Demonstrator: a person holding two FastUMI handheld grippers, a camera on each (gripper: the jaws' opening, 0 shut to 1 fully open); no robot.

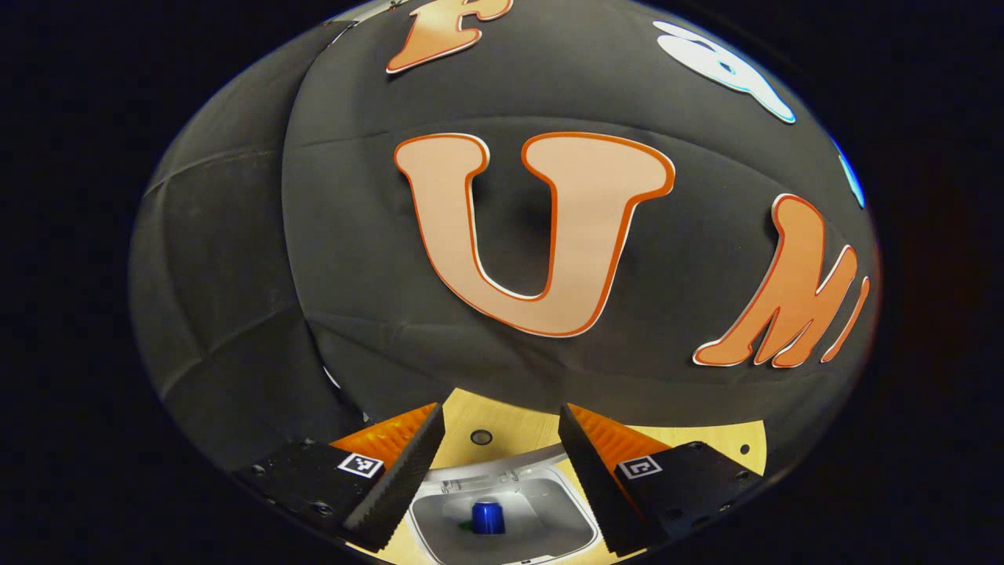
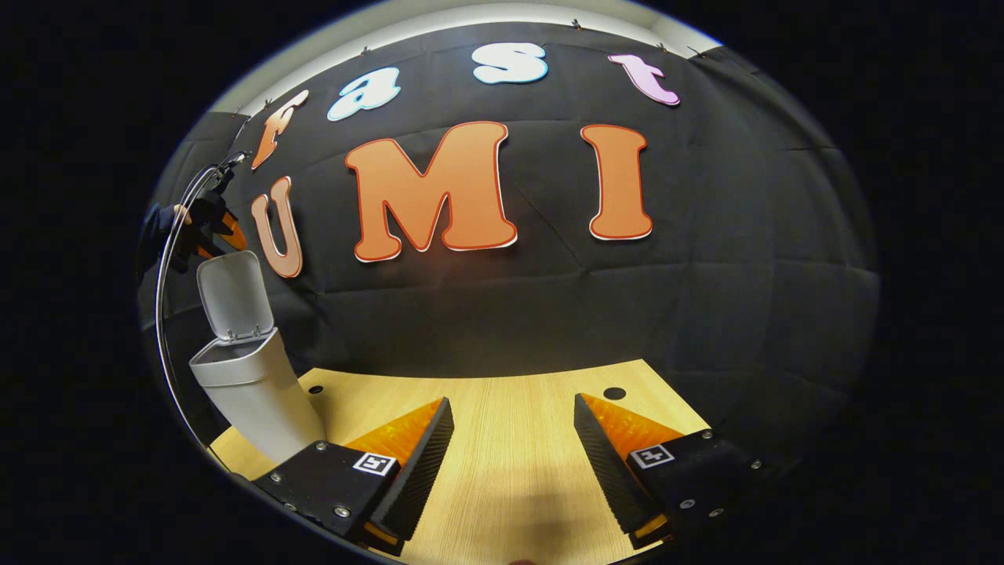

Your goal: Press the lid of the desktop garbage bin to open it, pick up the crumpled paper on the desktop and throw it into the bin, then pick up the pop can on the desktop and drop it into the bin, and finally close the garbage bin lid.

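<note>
Left gripper (image 1: 502, 463): mine, hanging right over the open bin (image 1: 584, 522), fingers spread apart with nothing between them.

Can (image 1: 487, 518): already down inside the bin, sitting at about 6 o'clock in the left gripper view, straight below the gap between my fingers. So I'd say the drop is done.

Paper: I can't make it out for sure. There's a dark greenish smudge next to the can, might be it, might not.

Right gripper (image 2: 514, 459): also spread wide and empty, just hovering low over the bare desk (image 2: 510, 408).

Bin from the right gripper view: over at 9 o'clock, well away from that gripper, lid (image 2: 234, 297) flipped up and standing nearly upright behind the opening.

Step in hand: closing the lid, as far as I can judge. Only thing left.

How I'd do it: left one is closest, so use that. Go round behind the lid's top edge and push it forward and down in an arc, following the hinge. Don't jab at it from the side; the bin looks light and I reckon it'd slide or tip. Press near the front edge at the end so the latch catches.
</note>
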